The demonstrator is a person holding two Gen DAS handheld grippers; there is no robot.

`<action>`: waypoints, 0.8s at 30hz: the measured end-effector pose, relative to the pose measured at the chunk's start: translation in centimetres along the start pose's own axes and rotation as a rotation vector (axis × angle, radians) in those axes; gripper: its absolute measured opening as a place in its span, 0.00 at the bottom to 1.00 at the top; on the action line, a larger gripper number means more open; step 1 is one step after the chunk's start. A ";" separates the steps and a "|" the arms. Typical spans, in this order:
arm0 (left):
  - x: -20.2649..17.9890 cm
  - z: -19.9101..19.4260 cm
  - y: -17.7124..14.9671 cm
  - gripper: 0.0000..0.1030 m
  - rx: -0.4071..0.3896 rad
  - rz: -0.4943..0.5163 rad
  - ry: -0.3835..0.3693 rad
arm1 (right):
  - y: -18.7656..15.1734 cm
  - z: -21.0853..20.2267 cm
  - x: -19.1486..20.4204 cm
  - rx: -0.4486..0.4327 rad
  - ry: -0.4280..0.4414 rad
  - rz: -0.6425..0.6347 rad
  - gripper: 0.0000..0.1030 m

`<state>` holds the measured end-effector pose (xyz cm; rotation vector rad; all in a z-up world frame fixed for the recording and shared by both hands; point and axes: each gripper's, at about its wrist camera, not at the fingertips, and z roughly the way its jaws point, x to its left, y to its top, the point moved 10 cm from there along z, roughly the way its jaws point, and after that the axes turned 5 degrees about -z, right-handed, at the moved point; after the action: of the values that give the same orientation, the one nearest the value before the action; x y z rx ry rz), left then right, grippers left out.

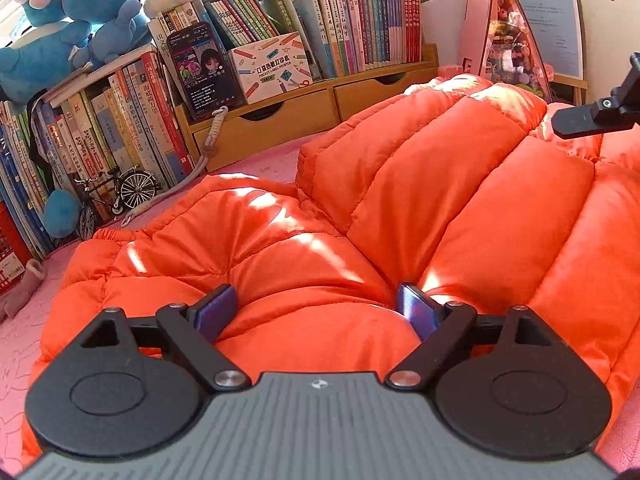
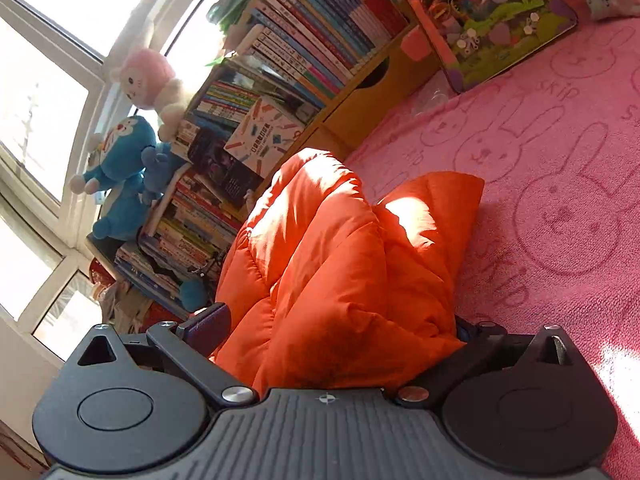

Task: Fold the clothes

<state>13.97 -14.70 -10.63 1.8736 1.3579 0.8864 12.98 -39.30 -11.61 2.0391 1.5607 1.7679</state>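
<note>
A puffy orange quilted jacket (image 1: 400, 208) lies bunched on a pink rabbit-print mat (image 1: 24, 344), with one thick part folded over the rest. My left gripper (image 1: 316, 308) has its jaws wide, and both blue pads (image 1: 216, 308) dig into a fat bulge of the jacket, which creases around them. In the right wrist view the jacket (image 2: 328, 248) fills the space between the fingers of my right gripper (image 2: 336, 326). The left pad (image 2: 208, 324) rests against the jacket and the other is hidden behind it. One of my right gripper's fingers (image 1: 580, 120) shows over the jacket's far right part.
A low wooden shelf with drawers (image 1: 304, 108) and rows of books stands behind the jacket. A phone (image 1: 202, 68), a printer box (image 1: 272, 68), a small model bicycle (image 1: 116, 196) and plush toys (image 1: 76, 12) crowd the left. A toy display case (image 1: 508, 40) stands at the back right. The mat (image 2: 560, 168) stretches away beside the jacket.
</note>
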 end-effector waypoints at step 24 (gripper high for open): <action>3.4 -2.2 -0.4 0.90 0.037 -0.107 -0.126 | -8.5 -7.6 3.7 -0.257 -0.179 0.323 0.96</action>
<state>12.80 -11.05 -9.23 1.8334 1.3913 0.6819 1.30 -36.78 -11.22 2.3359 0.9449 1.7084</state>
